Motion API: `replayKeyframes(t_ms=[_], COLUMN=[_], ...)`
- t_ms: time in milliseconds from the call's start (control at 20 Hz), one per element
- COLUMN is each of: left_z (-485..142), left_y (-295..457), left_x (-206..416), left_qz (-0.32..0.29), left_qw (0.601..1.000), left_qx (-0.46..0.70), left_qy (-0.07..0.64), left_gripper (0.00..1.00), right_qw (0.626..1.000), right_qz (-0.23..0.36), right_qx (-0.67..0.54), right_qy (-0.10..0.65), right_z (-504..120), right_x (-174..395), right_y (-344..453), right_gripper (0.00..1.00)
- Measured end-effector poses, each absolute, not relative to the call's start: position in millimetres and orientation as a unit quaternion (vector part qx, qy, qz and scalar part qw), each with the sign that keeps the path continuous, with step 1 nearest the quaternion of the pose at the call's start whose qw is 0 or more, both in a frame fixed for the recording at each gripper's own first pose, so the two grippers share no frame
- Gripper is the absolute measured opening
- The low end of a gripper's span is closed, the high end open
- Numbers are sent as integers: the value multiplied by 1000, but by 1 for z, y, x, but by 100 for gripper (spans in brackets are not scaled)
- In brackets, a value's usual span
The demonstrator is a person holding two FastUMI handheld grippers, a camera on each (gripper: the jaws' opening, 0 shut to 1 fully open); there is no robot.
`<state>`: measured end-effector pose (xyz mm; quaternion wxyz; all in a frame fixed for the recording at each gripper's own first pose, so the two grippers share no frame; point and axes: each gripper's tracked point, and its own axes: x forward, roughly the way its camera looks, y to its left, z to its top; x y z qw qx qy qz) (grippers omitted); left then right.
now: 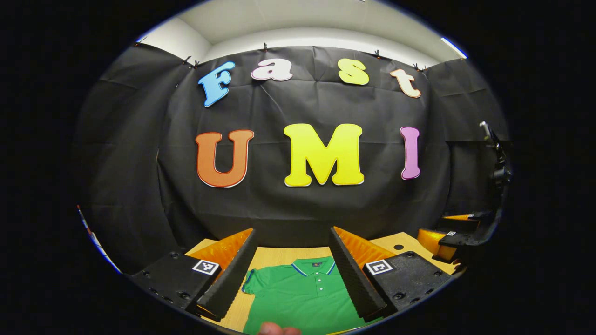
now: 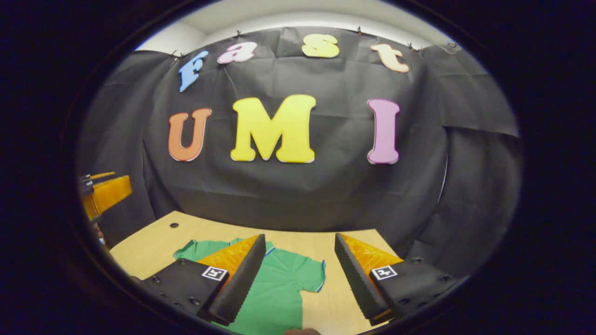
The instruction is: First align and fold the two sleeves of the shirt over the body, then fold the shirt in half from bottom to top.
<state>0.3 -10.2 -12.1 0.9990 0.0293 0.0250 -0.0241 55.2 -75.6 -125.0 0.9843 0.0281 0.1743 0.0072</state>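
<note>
We see the green shirt (image 1: 302, 298) flat on the tabletop (image 1: 274, 256), bottom centre of the left gripper view, collar at the top, long axis running up-down in frame. Left gripper (image 1: 294, 270) fingers spread wide, nothing btwn them, above the shirt. In the right gripper view, shirt (image 2: 279, 288) sits lower centre-left, one sleeve (image 2: 312, 274) out toward the right; right gripper (image 2: 300, 274) fingers also apart, holding nothing.

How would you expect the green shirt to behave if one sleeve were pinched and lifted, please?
Probably floppy: the shirt lies flat on the table, so the sleeve would likely drape and drag the body. It looks thin, so likely light.
</note>
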Motion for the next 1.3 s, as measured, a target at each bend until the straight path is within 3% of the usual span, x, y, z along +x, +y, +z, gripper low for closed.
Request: replayKeyframes(t_ms=[100, 300, 700, 1000, 1100, 1200, 1300], left_z=[-16, -28, -58, -80, -87, -85, -86], left_y=[-12, -9, 0, 16, 13, 18, 15], left_x=[2, 3, 7, 3, 5, 5, 4], left_qz=[-26, -14, 33, 63, 55, 57, 58], left_qw=[998, 997, 993, 988, 987, 987, 986], left_qx=[30, 19, 19, 14, 19, 27, 26], left_qy=[42, 67, 109, 137, 149, 150, 153], left_gripper=[98, 98, 98, 99, 99, 99, 98], right_qw=[975, 955, 934, 918, 914, 909, 903], right_qz=[3, 6, 27, 12, 5, 4, 6], right_qx=[43, 67, 36, 41, 52, 59, 59], right_qy=[219, 288, 355, 393, 401, 413, 427], right_z=[-161, -228, -336, -382, -391, -400, -416], right_x=[71, 104, 179, 204, 211, 211, 210], right_y=[-92, -113, -121, -131, -133, -134, -133], right_gripper=[94, 96, 94, 96, 87, 88, 66])
